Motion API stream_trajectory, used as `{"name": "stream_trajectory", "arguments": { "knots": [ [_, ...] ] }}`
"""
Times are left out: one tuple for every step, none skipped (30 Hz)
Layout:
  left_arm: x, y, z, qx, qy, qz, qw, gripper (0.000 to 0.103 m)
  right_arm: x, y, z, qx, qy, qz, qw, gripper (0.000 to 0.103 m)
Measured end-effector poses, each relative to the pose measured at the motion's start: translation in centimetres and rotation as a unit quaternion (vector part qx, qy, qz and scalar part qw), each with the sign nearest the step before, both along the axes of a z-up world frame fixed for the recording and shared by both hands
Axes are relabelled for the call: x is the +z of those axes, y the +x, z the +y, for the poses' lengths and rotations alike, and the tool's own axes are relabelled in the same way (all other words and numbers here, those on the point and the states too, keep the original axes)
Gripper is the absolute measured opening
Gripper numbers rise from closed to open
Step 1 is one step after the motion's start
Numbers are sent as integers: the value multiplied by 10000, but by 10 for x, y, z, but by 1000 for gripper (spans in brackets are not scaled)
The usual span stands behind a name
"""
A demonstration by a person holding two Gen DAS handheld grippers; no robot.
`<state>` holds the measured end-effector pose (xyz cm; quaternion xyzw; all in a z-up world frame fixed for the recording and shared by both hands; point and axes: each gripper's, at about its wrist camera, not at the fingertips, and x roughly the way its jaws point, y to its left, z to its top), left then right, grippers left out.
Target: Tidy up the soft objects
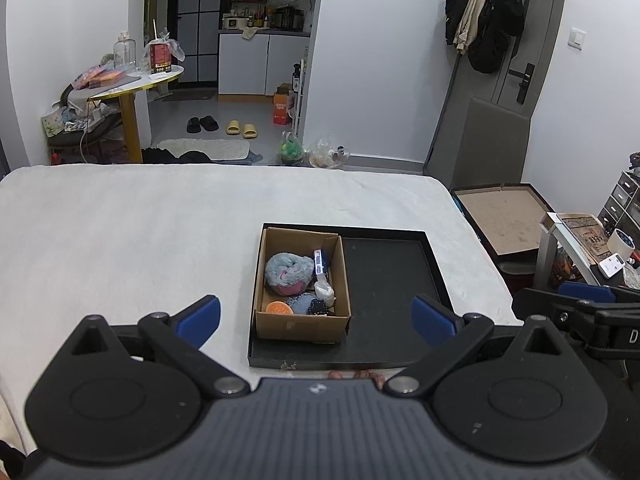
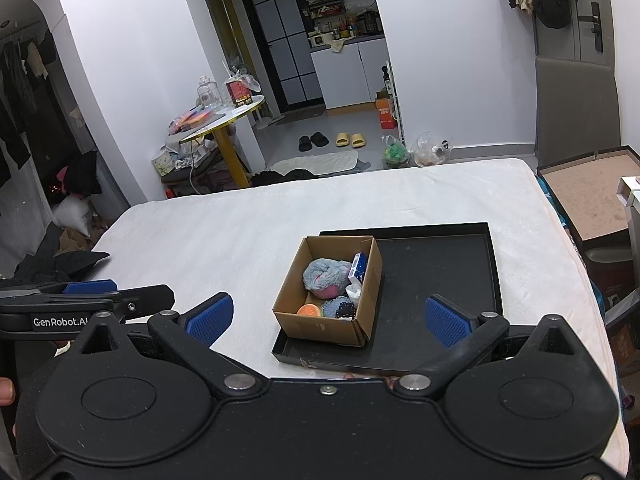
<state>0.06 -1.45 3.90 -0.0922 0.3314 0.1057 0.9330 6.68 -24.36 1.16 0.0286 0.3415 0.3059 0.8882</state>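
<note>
On the white, fleecy bed cover (image 1: 160,232) lay a shallow black rectangular tray (image 1: 384,272), and inside its left part stood an open brown cardboard box (image 1: 304,326) with its flaps up. Within that box sat the soft things: a fluffy grey-blue plush with a pink underside (image 1: 288,272) filled the far half, a round orange spongy piece (image 1: 278,308) lay in the near left corner, a small blue-grey fuzzy piece (image 1: 302,303) lay beside it, and a dark dotted item (image 1: 320,307) touched that one on the right. A white crumpled packet (image 1: 325,291) and a blue-and-white carton (image 1: 319,262) leaned against the box's right wall. The right part of the tray was bare black.

The left gripper (image 1: 316,320) hung above the near edge of the bed, its jaws spread wide with the blue pads well apart and nothing between them; the box appeared between the pads in the left wrist view. The right gripper (image 2: 328,318) stood just beside it, likewise with jaws wide and holding nothing. Each tool showed at the edge of the other's view. Fingertips of a person (image 1: 356,375) peeked past the left gripper's body at the tray's near rim.
</note>
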Motion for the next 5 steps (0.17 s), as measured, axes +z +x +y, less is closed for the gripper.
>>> {"name": "stream_trajectory", "arguments": {
  "knots": [
    [0,0,0,-1,2,-7,10000,101,0,0,0,1,5,4,10000,103],
    [0,0,0,-6,2,-14,10000,101,0,0,0,3,4,8,10000,103],
    [0,0,0,-14,-10,-14,10000,101,0,0,0,6,9,17,10000,103],
    [0,0,1,-24,-33,-8,10000,101,0,0,1,4,11,22,10000,103],
    [-1,0,2,-34,-60,-2,10000,101,0,-1,1,1,13,24,10000,103]
  ]
}}
